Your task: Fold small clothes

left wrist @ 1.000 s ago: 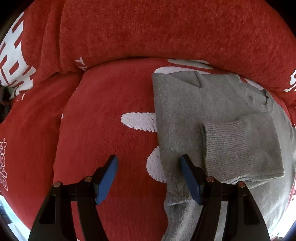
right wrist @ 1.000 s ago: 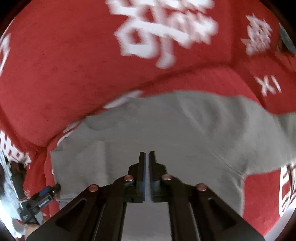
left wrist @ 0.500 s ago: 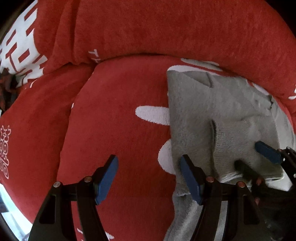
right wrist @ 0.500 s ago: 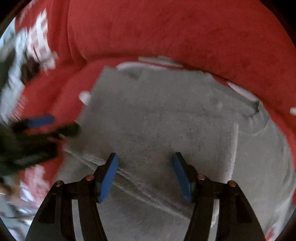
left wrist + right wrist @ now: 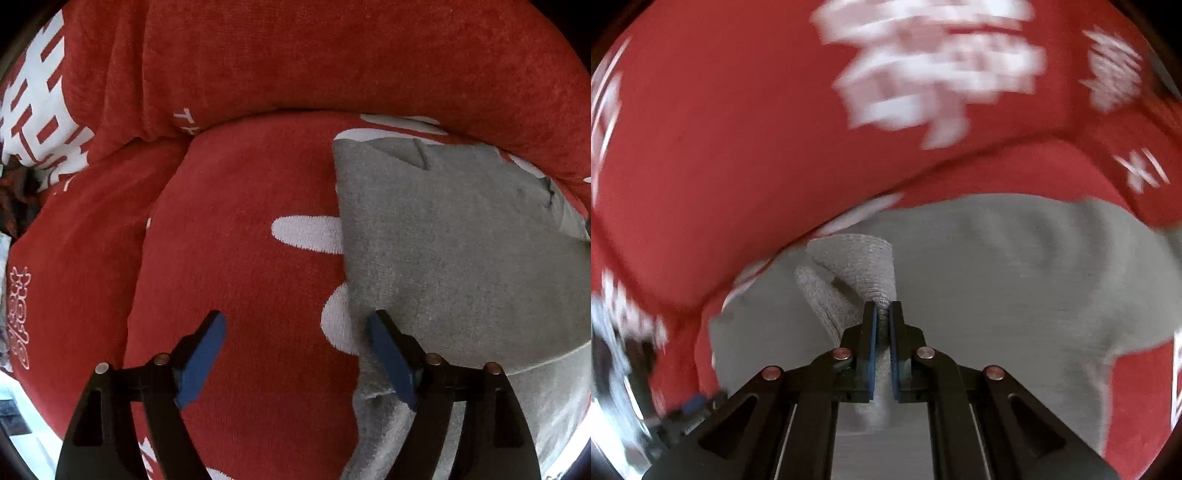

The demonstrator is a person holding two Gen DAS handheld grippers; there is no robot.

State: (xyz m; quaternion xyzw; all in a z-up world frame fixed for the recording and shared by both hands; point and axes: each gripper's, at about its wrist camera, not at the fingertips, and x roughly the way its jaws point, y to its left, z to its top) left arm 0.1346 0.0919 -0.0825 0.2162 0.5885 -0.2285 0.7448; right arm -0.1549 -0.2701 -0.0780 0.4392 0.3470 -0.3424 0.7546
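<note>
A small grey sweater (image 5: 450,251) lies flat on a red sofa seat (image 5: 240,258), at the right of the left wrist view. My left gripper (image 5: 297,321) hovers over the sweater's left edge. Its jaws are opening, with only red cushion between them, and its right finger (image 5: 391,358) is above the grey cloth. In the blurred right wrist view my right gripper (image 5: 882,308) is shut on the sweater's ribbed sleeve cuff (image 5: 857,266). The cuff stands up from the pads, above the grey body (image 5: 1015,280).
Red sofa back cushions with white lettering (image 5: 332,55) rise behind the seat. An armrest cushion (image 5: 55,110) lies at the left. The left gripper's blue pad (image 5: 690,404) shows blurred at the lower left of the right wrist view. The seat's front edge (image 5: 22,424) is near.
The cuff that lay folded on the sweater has gone from the left wrist view. The right gripper came in open, shut on the cuff and swung away. The left jaws stand slightly wider.
</note>
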